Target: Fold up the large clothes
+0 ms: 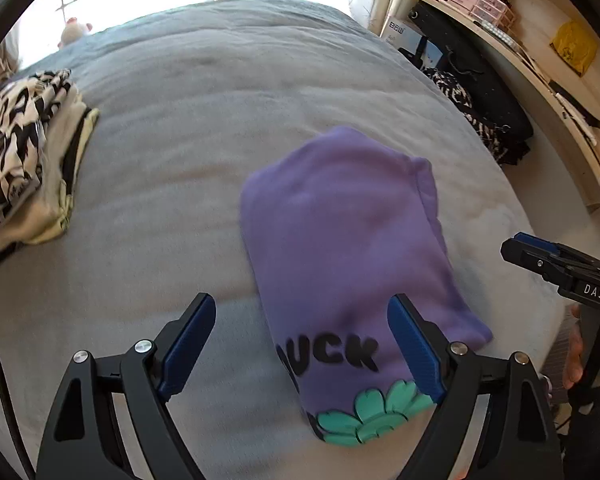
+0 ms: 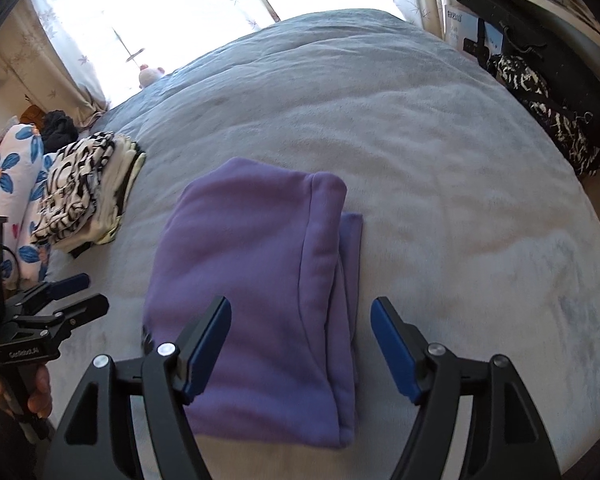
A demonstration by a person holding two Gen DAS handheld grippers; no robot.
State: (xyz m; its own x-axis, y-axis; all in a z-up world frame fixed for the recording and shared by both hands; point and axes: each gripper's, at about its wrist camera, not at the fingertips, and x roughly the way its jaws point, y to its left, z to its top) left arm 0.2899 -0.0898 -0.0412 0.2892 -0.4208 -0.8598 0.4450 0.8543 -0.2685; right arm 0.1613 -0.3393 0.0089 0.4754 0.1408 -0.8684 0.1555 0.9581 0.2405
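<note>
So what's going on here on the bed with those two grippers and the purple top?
A person is folding clothes on a grey blanket with a hand-held gripper in each hand. The purple sweatshirt lies folded into a compact rectangle on the bed. The left hand-held gripper and the right hand-held gripper are both open above it, gripping nothing. A pile of folded black-and-white patterned clothes sits off to the left of the sweatshirt.
</note>
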